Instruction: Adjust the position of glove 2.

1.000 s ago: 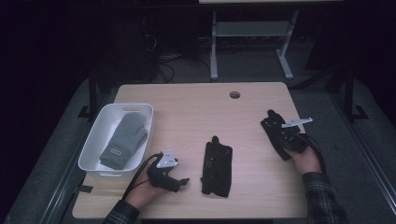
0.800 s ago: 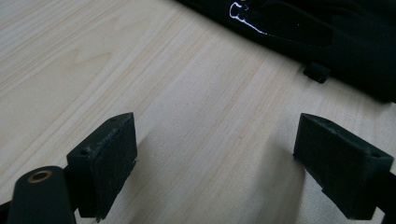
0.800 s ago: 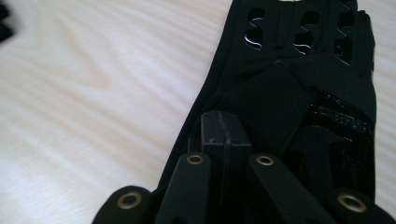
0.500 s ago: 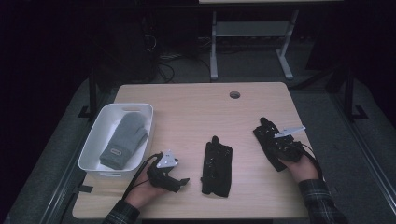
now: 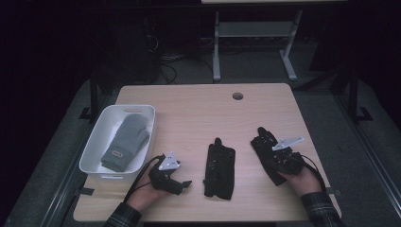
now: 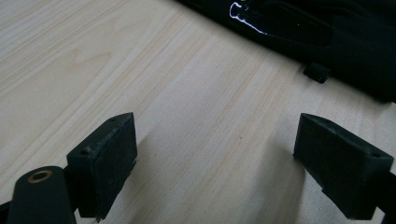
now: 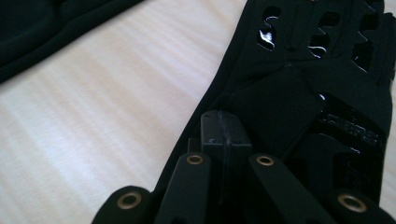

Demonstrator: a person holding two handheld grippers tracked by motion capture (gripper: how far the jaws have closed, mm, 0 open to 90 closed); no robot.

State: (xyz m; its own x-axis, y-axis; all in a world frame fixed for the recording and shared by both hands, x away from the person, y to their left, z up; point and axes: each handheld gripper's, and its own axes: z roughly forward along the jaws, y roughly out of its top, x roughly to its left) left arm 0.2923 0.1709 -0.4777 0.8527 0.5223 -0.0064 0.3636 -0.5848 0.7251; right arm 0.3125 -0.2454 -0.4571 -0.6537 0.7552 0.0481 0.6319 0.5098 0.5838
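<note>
A light wooden table (image 5: 198,113) is seen from above in a dark room. Two hands come in from the near edge, each holding a black two-jaw gripper.

The right gripper (image 5: 279,158) sits at the right side of the table, on a black glove (image 5: 265,146) that lies flat with its fingers pointing away from the person and slightly to the left. In the right gripper view, this gripper (image 7: 224,135) has its two jaws pressed together, clamped on the cuff end of the glove (image 7: 327,79). The glove there shows glossy cut-outs along the back of the hand and a raised strap near the wrist. The pale table surface (image 7: 93,121) runs to the left of it.

A second black glove (image 5: 219,165) lies near the middle of the table, between the two grippers and apart from both, fingers pointing away from the person.

The left gripper (image 5: 182,184) rests low near the front edge, just left of the middle glove. In the left gripper view its jaws stand wide apart over bare wood (image 6: 187,116), gripping nothing, with the edge of the middle glove (image 6: 327,37) just beyond them.

At the left of the table stands a white plastic bin (image 5: 94,151). Inside it lies a grey knitted mitten (image 5: 125,142), cuff towards the person.
</note>
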